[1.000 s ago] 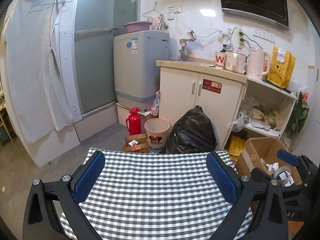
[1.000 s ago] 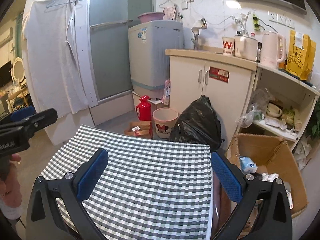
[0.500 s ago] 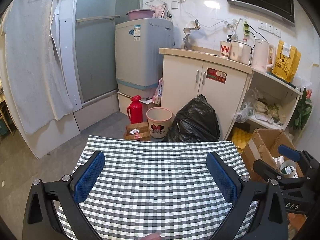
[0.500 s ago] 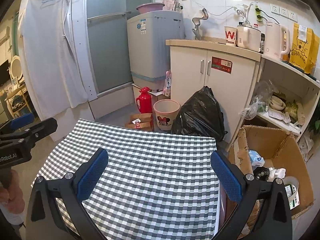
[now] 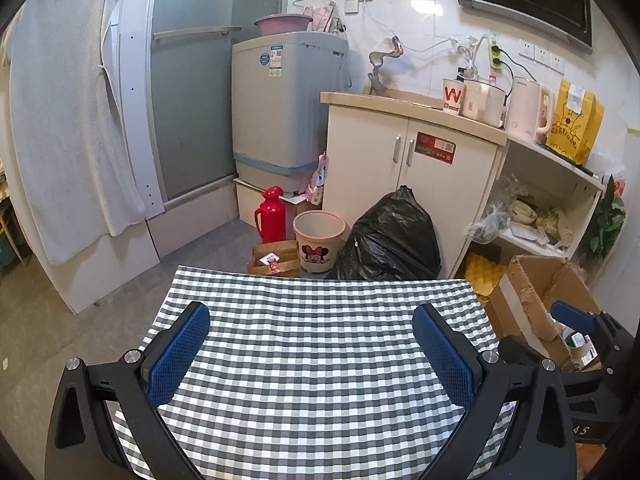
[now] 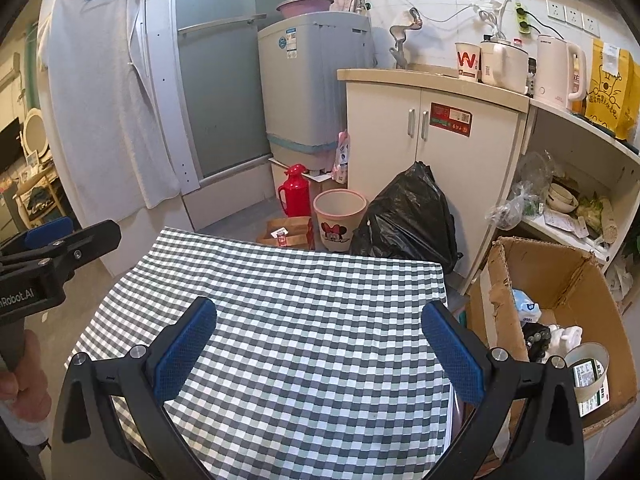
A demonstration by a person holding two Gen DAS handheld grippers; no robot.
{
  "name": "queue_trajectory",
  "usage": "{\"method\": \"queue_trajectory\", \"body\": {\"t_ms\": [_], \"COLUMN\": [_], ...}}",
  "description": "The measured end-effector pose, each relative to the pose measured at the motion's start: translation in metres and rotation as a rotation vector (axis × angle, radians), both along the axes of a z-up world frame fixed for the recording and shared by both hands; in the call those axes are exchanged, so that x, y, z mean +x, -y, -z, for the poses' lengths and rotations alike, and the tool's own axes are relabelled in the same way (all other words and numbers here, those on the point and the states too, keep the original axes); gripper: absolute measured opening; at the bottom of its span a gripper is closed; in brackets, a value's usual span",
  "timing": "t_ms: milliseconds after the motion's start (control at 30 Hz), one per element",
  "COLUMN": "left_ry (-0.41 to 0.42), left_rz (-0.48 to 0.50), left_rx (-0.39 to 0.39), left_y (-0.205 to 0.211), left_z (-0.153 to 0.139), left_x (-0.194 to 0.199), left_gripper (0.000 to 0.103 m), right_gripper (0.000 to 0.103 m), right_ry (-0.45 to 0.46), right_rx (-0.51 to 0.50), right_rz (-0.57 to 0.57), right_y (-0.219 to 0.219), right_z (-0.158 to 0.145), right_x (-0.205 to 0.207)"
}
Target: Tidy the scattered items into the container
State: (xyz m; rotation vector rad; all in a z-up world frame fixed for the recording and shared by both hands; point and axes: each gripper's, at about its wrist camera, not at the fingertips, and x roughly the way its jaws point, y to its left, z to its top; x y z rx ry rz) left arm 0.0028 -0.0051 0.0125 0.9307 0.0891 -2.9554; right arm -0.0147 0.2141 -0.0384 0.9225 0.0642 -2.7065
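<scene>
Since the earlier frames both views have pulled back and up a little: more of the checked cloth shows ahead of the fingers, and the cardboard box has slid lower and further into sight at the right.

The counter (image 5: 320, 344), covered in a grey-and-white checked cloth, fills the lower middle of both views and lies bare between the fingers. Behind it, in the upper half of the frame, stand a grey washing machine (image 5: 286, 108) and a cream cabinet (image 5: 416, 176). A black rubbish bag (image 5: 390, 240) sits on the floor against the cabinet, with a Minnie Mouse bin (image 5: 319, 242) just beside it on the left and a red thermos (image 5: 271, 216) further left.

The container, an open cardboard box (image 6: 560, 320), stands on the floor at the right edge of the counter, in the lower right of the right wrist view. It holds a roll of tape (image 6: 588, 376) near its front corner, with a blue-and-white packet (image 6: 526, 307) and other small items behind it that are too small to name.

The left hand-held gripper (image 5: 312, 356) hangs over the cloth with its blue pads spread wide, nothing between them. The right hand-held gripper (image 6: 316, 350) is spread just as wide and also empty. A hand (image 6: 20, 376) grips the left tool's handle at the lower left edge of the right wrist view.
</scene>
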Motion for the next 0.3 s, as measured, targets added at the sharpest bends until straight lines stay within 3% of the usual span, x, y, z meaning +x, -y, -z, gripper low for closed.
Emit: {"method": "queue_trajectory", "body": {"t_ms": [300], "left_ry": [0.001], "left_rz": [0.013], "left_rx": [0.023], "left_y": [0.0019], "left_z": [0.0024], "left_x": [-0.0021], "left_gripper": [0.103], "right_gripper": [0.103], "right_ry": [0.008], "right_rx": [0.0], "right_rz": [0.0], "right_y": [0.0042], "right_z": [0.0047], "right_x": [0.0023]}}
